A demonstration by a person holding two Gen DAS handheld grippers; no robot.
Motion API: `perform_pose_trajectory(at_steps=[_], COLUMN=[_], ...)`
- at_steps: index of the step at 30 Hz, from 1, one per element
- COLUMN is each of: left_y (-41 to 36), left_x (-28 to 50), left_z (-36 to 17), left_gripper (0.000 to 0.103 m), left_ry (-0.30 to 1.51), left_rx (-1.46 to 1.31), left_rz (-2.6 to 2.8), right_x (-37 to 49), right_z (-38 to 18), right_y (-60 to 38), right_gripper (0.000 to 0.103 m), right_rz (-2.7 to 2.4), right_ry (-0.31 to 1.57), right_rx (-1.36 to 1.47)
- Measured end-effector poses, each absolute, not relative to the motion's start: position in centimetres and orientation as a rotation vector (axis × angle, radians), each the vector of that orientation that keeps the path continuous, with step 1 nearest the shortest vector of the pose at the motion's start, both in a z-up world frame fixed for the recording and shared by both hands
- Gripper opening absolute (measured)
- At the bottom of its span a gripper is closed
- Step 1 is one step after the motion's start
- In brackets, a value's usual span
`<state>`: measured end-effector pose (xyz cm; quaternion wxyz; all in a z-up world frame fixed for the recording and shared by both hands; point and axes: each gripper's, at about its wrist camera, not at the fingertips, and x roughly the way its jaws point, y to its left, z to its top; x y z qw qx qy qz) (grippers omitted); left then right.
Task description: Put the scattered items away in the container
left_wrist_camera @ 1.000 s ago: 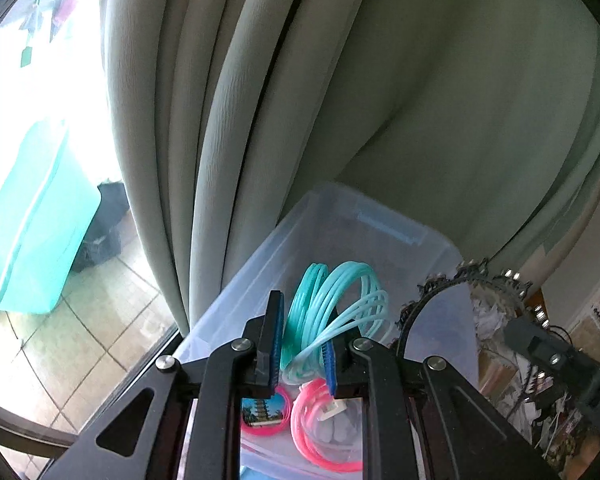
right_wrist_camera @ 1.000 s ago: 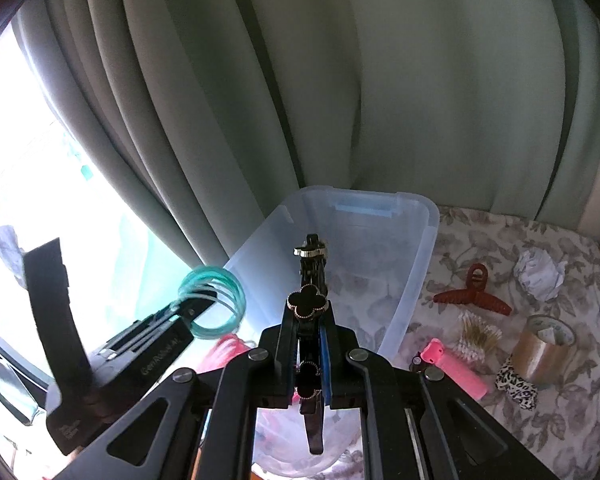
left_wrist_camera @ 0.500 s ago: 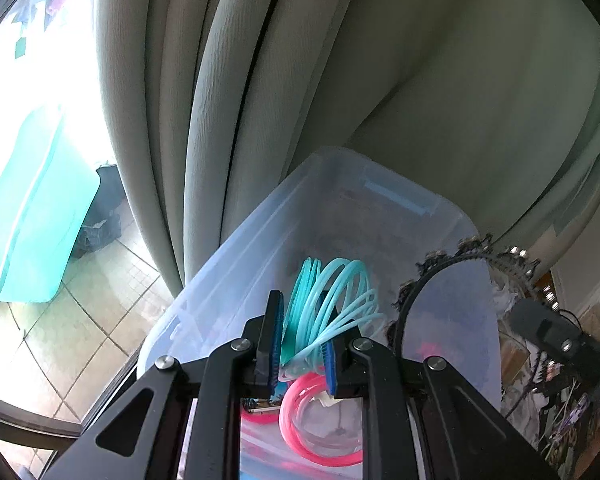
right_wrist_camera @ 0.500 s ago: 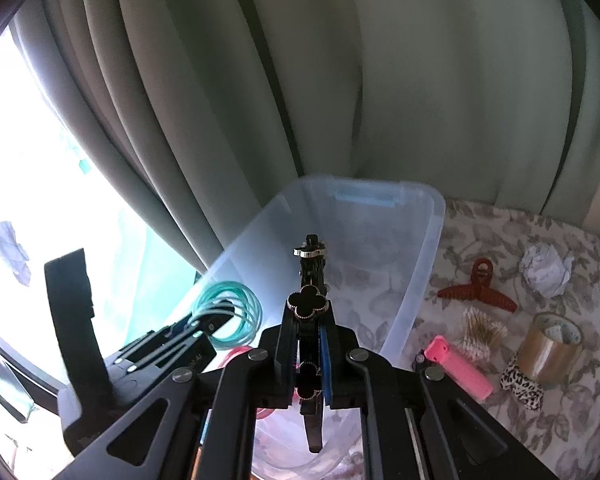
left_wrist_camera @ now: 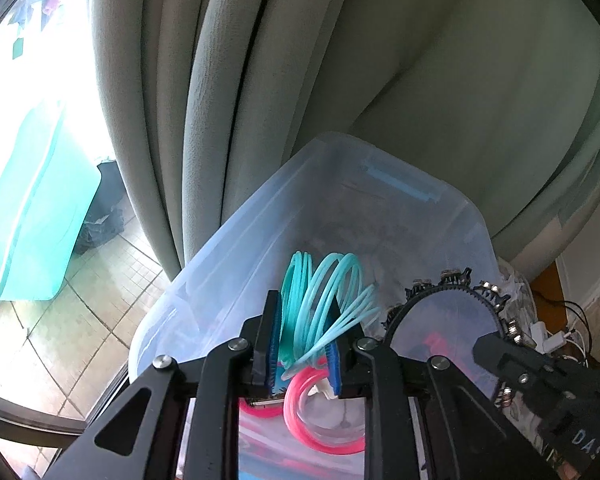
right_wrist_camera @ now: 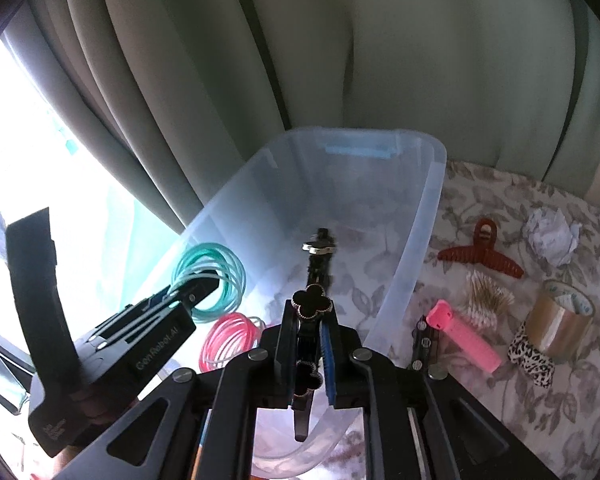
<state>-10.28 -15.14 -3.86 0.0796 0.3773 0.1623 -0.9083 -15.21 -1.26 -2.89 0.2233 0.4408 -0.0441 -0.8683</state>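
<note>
Right wrist view: the right gripper (right_wrist_camera: 307, 354) is clamped on a black headband (right_wrist_camera: 318, 276) with clover-shaped ornaments, held over the near end of the clear bin (right_wrist_camera: 416, 240). The left gripper (right_wrist_camera: 188, 294) pinches a bundle of teal bracelets (left_wrist_camera: 324, 308) above the bin's left wall, with pink bracelets (right_wrist_camera: 230, 334) already lying on the bin floor below. Both tools angle down into the bin, side by side. The risk, I judge, is that the springy teal loops snag on a finger at release and flick over the wall, or that the two tools collide in the narrow bin. To the right of the bin, a hair clip (right_wrist_camera: 480, 250), crumpled paper (right_wrist_camera: 550, 234), tape roll (right_wrist_camera: 560, 322) and pink tube (right_wrist_camera: 462, 336) wait on the floral cloth (right_wrist_camera: 540, 380).
</note>
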Motion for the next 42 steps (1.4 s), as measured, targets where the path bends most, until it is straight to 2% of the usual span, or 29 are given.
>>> perform_pose_trajectory(at_steps=[8,10,11,13,16,39,42], left_y=[-14.7,-14.7,-14.9,-15.6,-16.5,-13.7,-13.0], left_x=[-10.5,-10.3,-10.2,-9.7,-8.0,-7.9,-6.9], left_z=[-3.5,-3.7,-3.8,-3.9,-2.4,-1.0,0.1], left_gripper=[0.045,0.057,0.059,0.060,0.060,0.061,0.061], left_ry=[0.483,0.472,0.465,0.474,0.478,0.431,0.417], left_rx=[1.147,1.140,1.136,1.135,1.137,1.128,1.122], left_rz=[-2.754,-2.755,-2.748,-2.741,-2.731,-2.762,-2.774], right_x=[-14.8,-14.7,-14.6,-14.5,-14.3,-12.0,-11.4], right_z=[-2.7,-2.6,-2.4,-2.2,-2.1,0.0,0.5], right_y=[-1.5,-1.5,-1.5,-1.5,-1.5,1.1,2.0], right_gripper=[0.017,0.023,0.029,0.035,0.037,0.046,0.050], right_rz=[-2.387,-2.385,-2.385,-2.387,-2.387,-2.422,-2.434], right_ry=[-0.094,-0.095,-0.095,-0.091,-0.090,-0.162,-0.185], right_rx=[1.222,1.217,1.214,1.208,1.204,1.161,1.146])
